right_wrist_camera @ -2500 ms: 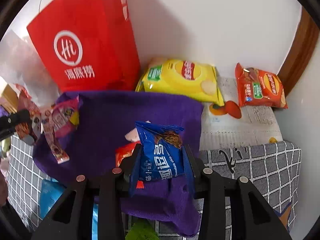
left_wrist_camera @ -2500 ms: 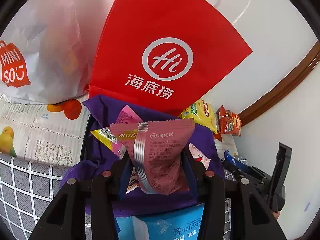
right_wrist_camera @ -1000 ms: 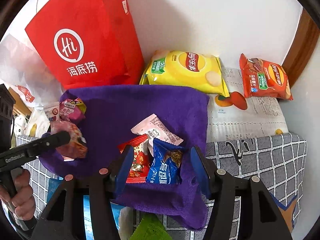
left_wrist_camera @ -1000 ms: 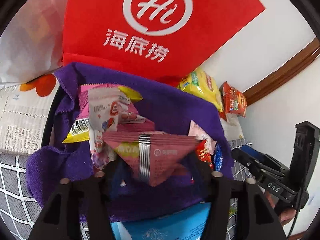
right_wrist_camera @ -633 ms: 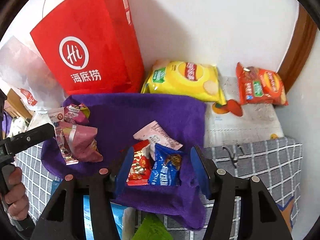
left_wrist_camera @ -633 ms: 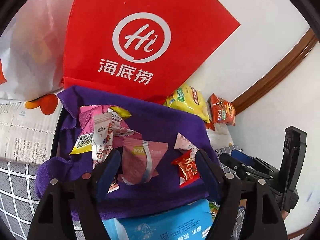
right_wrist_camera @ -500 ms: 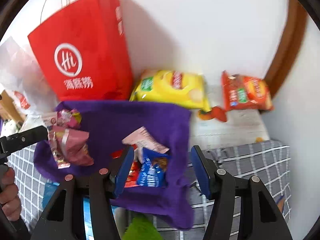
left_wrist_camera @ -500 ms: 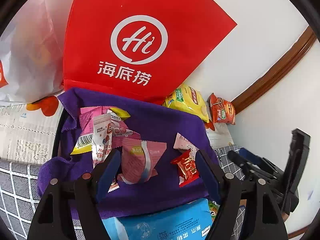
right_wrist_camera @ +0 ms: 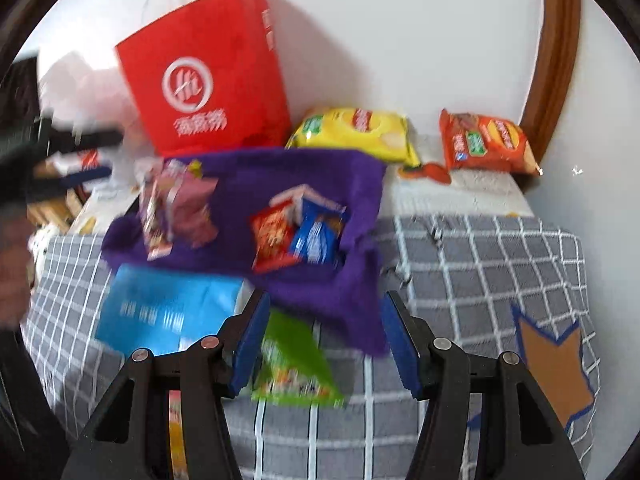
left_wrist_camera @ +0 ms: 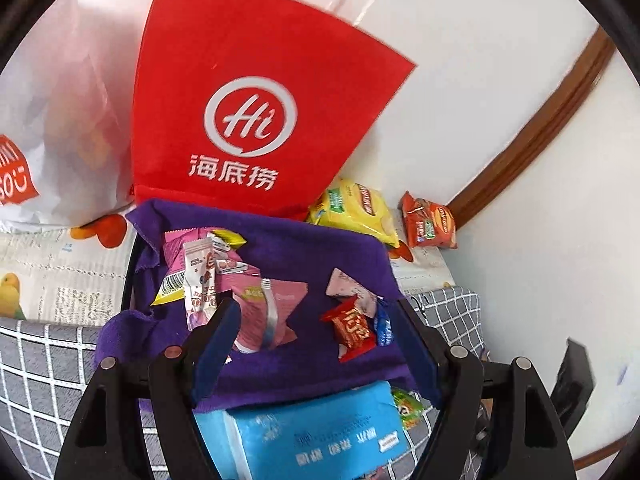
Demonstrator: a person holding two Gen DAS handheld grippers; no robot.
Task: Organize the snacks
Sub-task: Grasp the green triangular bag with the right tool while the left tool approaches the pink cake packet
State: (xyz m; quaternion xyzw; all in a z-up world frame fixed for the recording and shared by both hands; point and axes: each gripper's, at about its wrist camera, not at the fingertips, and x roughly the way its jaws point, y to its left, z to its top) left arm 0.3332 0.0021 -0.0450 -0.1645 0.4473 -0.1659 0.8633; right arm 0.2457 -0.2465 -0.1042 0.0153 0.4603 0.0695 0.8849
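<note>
A purple cloth [left_wrist_camera: 280, 248] holds the sorted snacks: a pile of pink packets [left_wrist_camera: 192, 256] on its left, with a dusty-pink packet [left_wrist_camera: 276, 312] beside them. On its right lie a red packet [left_wrist_camera: 354, 330] and a small blue packet [left_wrist_camera: 384, 326]. My left gripper [left_wrist_camera: 313, 308] hangs open above the cloth's near edge with nothing between its pads. My right gripper [right_wrist_camera: 325, 304] is open and empty, nearer than the cloth [right_wrist_camera: 248, 176], with a green packet [right_wrist_camera: 296, 368] lying below and between its fingers. That view is blurred.
A red paper bag [left_wrist_camera: 248, 120] and a white plastic bag [left_wrist_camera: 60, 120] stand against the wall. A yellow chip bag [right_wrist_camera: 356, 132] and an orange bag [right_wrist_camera: 484, 144] lie at the back right. A blue tissue pack [right_wrist_camera: 160, 308] rests on the grey checked cover [right_wrist_camera: 480, 264].
My left gripper opened, left the dusty-pink packet on the cloth and rose. My right gripper let go of the blue packet, drew back from the cloth and now hangs over the green packet.
</note>
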